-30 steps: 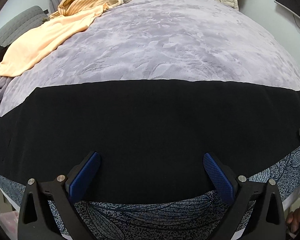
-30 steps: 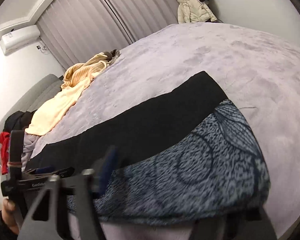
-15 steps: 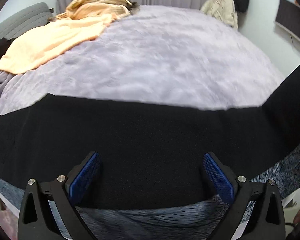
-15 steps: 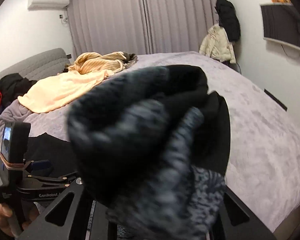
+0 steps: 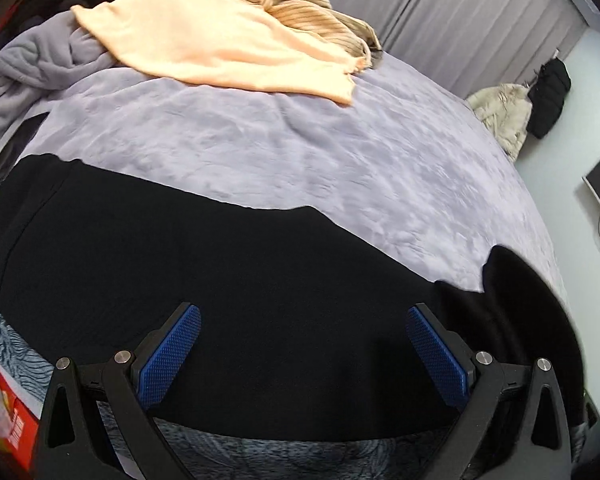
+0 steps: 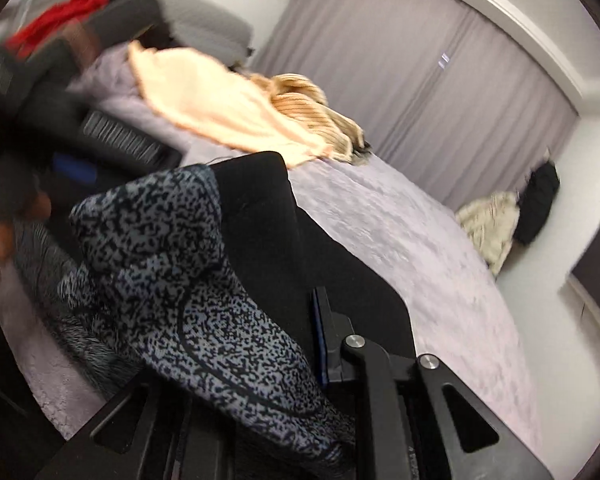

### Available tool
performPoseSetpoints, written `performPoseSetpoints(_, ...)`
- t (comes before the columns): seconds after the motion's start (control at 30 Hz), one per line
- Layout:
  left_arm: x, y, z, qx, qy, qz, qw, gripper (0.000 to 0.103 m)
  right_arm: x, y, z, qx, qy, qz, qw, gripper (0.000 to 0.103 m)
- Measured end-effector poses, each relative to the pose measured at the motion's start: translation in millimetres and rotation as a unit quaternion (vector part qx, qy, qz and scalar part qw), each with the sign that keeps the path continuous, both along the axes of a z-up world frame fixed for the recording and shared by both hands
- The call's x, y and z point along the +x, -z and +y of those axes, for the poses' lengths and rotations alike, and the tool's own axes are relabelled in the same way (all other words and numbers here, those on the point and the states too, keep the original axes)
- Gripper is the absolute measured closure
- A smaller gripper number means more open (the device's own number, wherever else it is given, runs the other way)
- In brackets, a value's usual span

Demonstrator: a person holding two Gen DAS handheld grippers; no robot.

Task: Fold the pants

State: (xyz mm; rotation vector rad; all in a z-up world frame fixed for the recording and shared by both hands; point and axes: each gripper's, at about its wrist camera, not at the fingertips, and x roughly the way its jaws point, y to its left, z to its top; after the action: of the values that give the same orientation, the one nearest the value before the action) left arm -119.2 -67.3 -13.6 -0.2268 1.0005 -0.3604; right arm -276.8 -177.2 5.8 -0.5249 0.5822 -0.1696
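Since 1 second ago, the right gripper (image 6: 300,360) has lifted the patterned end of the pants (image 5: 228,312) off the bed (image 5: 380,168) and swung it toward the other end; its jaws have just been closing, and they now stand narrow, pinched on the cloth, which drapes over them in the right wrist view. The left gripper (image 5: 300,354) has shifted along the garment, and its 2 blue pads stand wide apart, with black fabric lying beneath and between them but not pressed. The pants lie along the near edge of the bed, their long axis running across the left wrist view from side to side. The lifted end hangs at the right of that view, nearer the right gripper, so the fold likely has to travel along the long axis toward the left gripper's side.
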Motion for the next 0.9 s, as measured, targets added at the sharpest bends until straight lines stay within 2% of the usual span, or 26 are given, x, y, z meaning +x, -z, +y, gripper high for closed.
performPoseSetpoints(0.07, 4.7, 0.5, 15.4, -0.007, -0.015, 0.003, 0.9999, 0.0, 10.7, 19.5, 25.5, -0.039, -0.009, 0.023, 0.999, 0.086)
performPoseSetpoints(0.17, 10.3, -0.3, 27.8, -0.006, -0.025, -0.001, 0.9997, 0.0, 23.5, 43.6, 44.6, -0.062, -0.003, 0.055, 0.997, 0.085)
performPoseSetpoints(0.2, 10.6, -1.8, 29.6, -0.005, -0.025, -0.003, 0.9997, 0.0, 24.3, 49.6, 48.7, -0.073, -0.001, 0.062, 0.995, 0.08)
performPoseSetpoints(0.27, 9.9, -4.3, 31.1, -0.006, -0.024, -0.009, 0.9996, 0.0, 23.7, 52.0, 54.4, -0.079, -0.003, 0.066, 0.995, 0.061)
performPoseSetpoints(0.33, 8.5, -6.4, 32.1, -0.004, -0.024, -0.011, 0.9996, 0.0, 14.3, 42.8, 57.5, -0.067, -0.004, 0.061, 0.996, 0.032)
performPoseSetpoints(0.4, 5.7, -9.1, 29.2, 0.0, -0.02, -0.013, 0.9997, 0.0, -5.9, 26.5, 58.4, -0.049, -0.013, 0.046, 0.998, 0.021)
performPoseSetpoints(0.5, -3.3, -18.4, 17.5, 0.006, -0.01, -0.018, 0.9998, 0.0, -42.3, 1.5, 41.5, -0.03, -0.022, 0.028, 0.999, 0.021)
performPoseSetpoints(0.6, -22.0, -33.5, -8.3, 0.014, 0.026, -0.033, 0.999, 0.0, -76.1, -11.9, 13.6, -0.025, -0.007, 0.006, 1.0, 0.017)
performPoseSetpoints(0.67, -40.1, -39.8, -37.0, 0.025, 0.07, -0.043, 0.9963, 0.0, -86.2, -11.3, -13.2, -0.031, 0.017, 0.003, 0.999, 0.016)
performPoseSetpoints(0.73, -55.6, -37.2, -64.5, 0.034, 0.107, -0.043, 0.9927, 0.0, -90.1, -2.9, -42.3, -0.031, 0.044, 0.018, 0.998, 0.015)
performPoseSetpoints(0.8, -64.9, -22.9, -89.6, 0.065, 0.129, -0.039, 0.9887, 0.0, -86.3, 8.5, -63.4, -0.009, 0.067, 0.044, 0.997, 0.015)
performPoseSetpoints(0.9, -62.5, 7.5, -106.1, 0.137, 0.112, -0.025, 0.9839, 0.0, -74.7, 20.0, -79.9, 0.017, 0.073, 0.05, 0.996, 0.015)
